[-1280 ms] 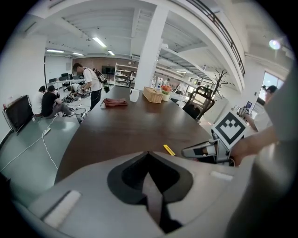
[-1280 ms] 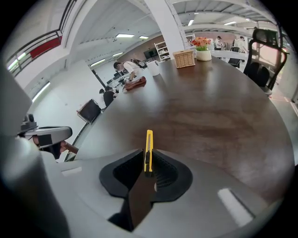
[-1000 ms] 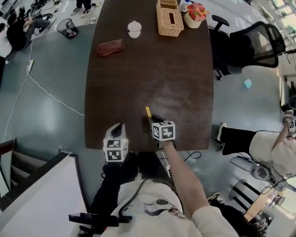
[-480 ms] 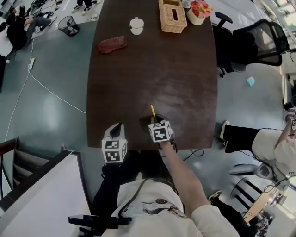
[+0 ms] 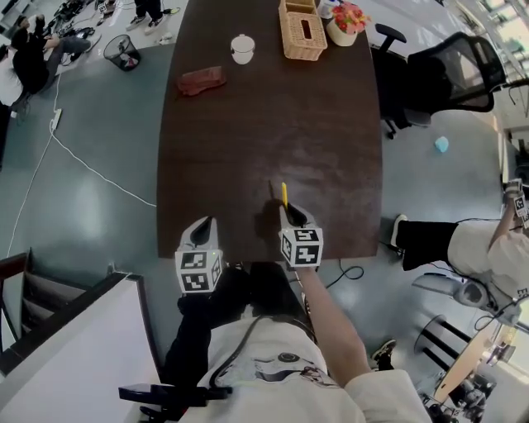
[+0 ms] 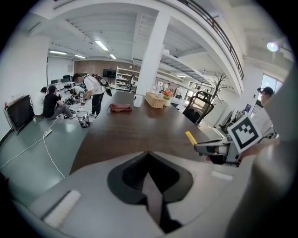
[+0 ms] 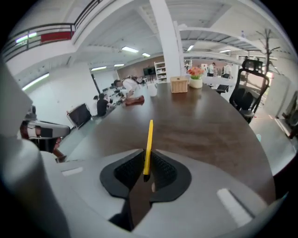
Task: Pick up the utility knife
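The utility knife (image 5: 283, 194) is slim and yellow. My right gripper (image 5: 289, 213) is shut on its near end, over the near edge of the dark wooden table (image 5: 248, 132). In the right gripper view the knife (image 7: 148, 144) sticks out forward from between the ribbed pads (image 7: 160, 169), clear of the tabletop. My left gripper (image 5: 202, 227) hovers at the table's near edge, to the left of the right one. In its own view its jaws stand closed with nothing between them, and the knife (image 6: 191, 137) shows off to the right.
At the far end of the table lie a reddish cloth (image 5: 202, 80), a white cup (image 5: 242, 48), a wicker basket (image 5: 302, 29) and a flower pot (image 5: 347, 21). A black office chair (image 5: 446, 74) stands to the right, a wire bin (image 5: 121, 51) on the floor at left.
My right gripper has shifted a little to the right with the knife in it, and the knife now points straight away from me. The left gripper has barely moved.
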The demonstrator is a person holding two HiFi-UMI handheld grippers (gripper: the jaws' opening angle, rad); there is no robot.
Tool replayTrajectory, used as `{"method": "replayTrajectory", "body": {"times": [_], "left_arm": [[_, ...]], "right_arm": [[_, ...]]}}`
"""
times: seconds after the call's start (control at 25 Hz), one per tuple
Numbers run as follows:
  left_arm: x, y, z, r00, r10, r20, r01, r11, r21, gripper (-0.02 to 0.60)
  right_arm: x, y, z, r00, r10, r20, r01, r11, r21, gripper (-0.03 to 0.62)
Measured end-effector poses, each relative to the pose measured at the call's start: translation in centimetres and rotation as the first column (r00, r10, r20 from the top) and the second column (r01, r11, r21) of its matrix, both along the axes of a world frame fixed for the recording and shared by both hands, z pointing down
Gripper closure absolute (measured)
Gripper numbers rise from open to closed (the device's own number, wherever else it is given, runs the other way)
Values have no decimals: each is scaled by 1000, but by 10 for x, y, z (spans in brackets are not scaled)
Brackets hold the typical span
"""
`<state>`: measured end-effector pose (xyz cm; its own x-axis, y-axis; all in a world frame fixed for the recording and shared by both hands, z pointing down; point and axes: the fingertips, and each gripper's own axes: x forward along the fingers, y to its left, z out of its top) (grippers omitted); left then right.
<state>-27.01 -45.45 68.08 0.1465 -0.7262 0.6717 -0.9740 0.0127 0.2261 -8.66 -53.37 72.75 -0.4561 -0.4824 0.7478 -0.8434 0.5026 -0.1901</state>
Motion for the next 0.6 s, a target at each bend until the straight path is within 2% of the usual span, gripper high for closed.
{"method": "replayTrajectory", "body": {"times": [0.2, 0.44, 0.6], "left_arm": [[-13, 8, -24, 1000, -1, 3, 1, 996, 88, 583], [-15, 43, -38, 999, 20, 25, -24, 990, 136, 583], [2, 65, -49, 999, 28, 21, -31, 985, 173, 583]], "right_arm": [[34, 17, -63, 989, 96, 114, -108, 988, 107, 548], [23, 61, -153, 974, 74, 213, -138, 942, 305, 548], [28, 92, -199, 975, 52, 214, -139, 899, 416, 548]]}}
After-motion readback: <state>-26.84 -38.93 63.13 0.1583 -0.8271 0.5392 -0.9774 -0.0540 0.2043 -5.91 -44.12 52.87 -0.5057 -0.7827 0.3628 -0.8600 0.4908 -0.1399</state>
